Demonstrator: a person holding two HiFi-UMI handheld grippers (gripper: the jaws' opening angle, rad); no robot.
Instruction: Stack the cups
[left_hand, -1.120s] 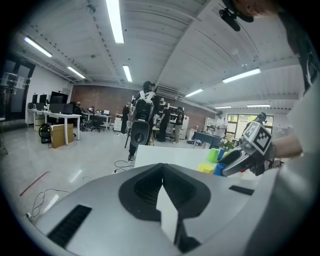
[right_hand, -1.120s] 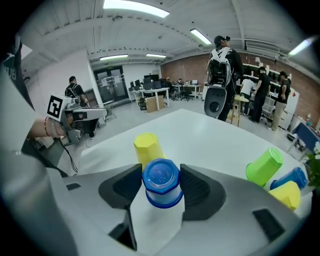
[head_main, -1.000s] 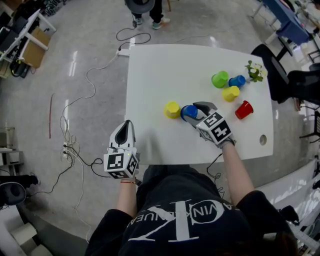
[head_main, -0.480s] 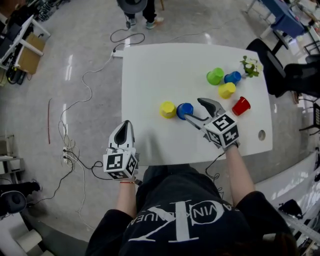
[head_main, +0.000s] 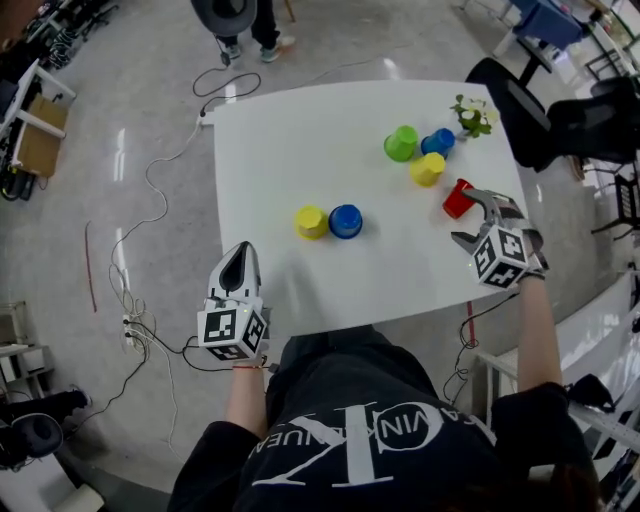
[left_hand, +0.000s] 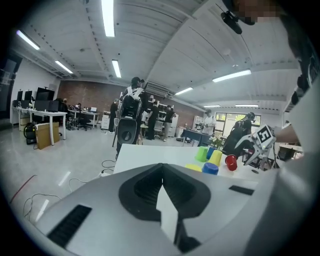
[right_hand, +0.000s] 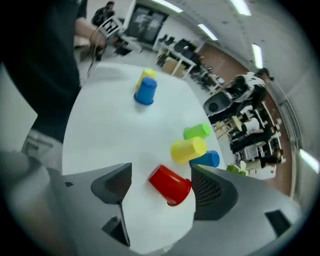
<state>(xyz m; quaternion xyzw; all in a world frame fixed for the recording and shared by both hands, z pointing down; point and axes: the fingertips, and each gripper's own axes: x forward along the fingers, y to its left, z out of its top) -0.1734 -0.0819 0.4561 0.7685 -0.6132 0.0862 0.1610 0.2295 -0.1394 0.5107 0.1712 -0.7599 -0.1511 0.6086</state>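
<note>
Right gripper wide open, jaws just been opening, red cup between them but not squeezed. Cup standing upright near the right edge of the table, just ahead of the tips. Left gripper closed, empty, well apart at the near edge; looks like the right hand's pick.

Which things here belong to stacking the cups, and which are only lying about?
For the job: red cup, far yellow cup, far blue cup, green cup, near yellow cup, near blue cup, right tongs, just opened, with the red cup between them.

Lying about: plant sprig, floor cables, black chair, cardboard box.
</note>
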